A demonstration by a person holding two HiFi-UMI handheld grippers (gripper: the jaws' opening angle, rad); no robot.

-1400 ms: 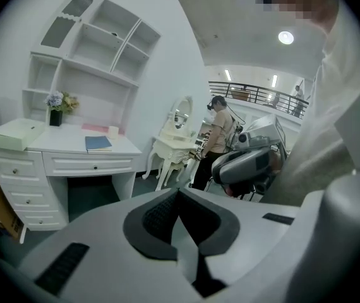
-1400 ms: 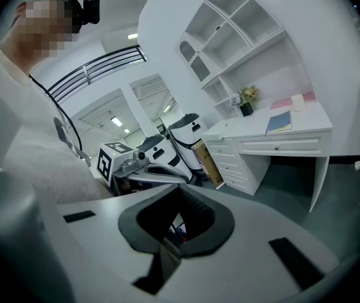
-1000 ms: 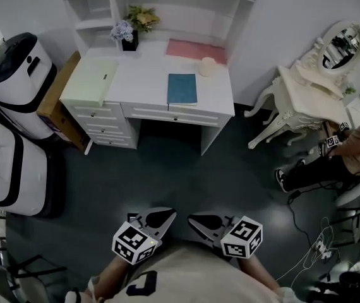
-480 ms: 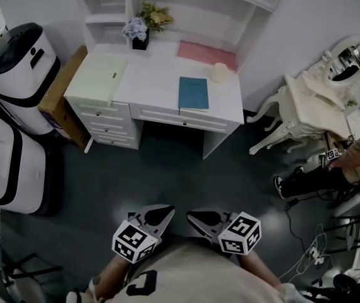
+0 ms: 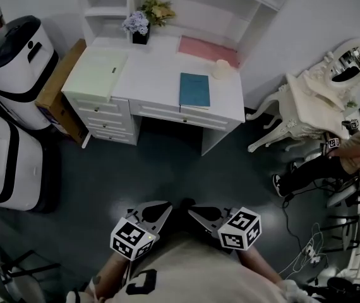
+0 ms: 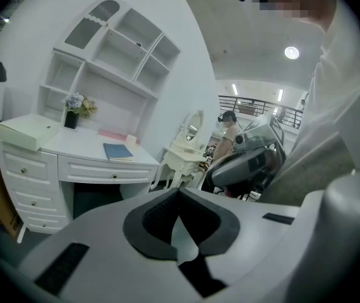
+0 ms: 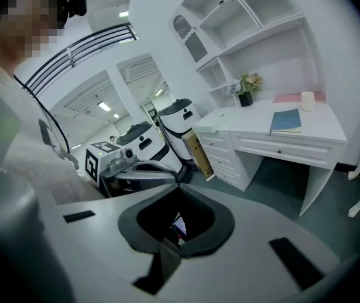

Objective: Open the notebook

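Observation:
A closed blue notebook (image 5: 194, 90) lies flat on the white desk (image 5: 161, 87), near its front edge. It also shows in the left gripper view (image 6: 117, 151) and in the right gripper view (image 7: 286, 120). Both grippers are held close to my body, far from the desk with dark floor between. My left gripper (image 5: 161, 208) is shut with nothing in it, its tips (image 6: 179, 191) meeting. My right gripper (image 5: 194, 214) is beside it, also shut and empty, jaws (image 7: 179, 188) closed together.
On the desk are a pink mat (image 5: 208, 49), a flower pot (image 5: 141, 27), a cream cup (image 5: 220, 71) and a pale green box (image 5: 98, 71). White machines (image 5: 16, 55) and a cardboard box (image 5: 57, 93) stand left. An ornate vanity table (image 5: 306, 100) and a seated person (image 5: 331, 163) are right.
The view has drifted a little toward the desk, which sits slightly larger and further right in the head view. Both grippers keep their place near my body and stay shut.

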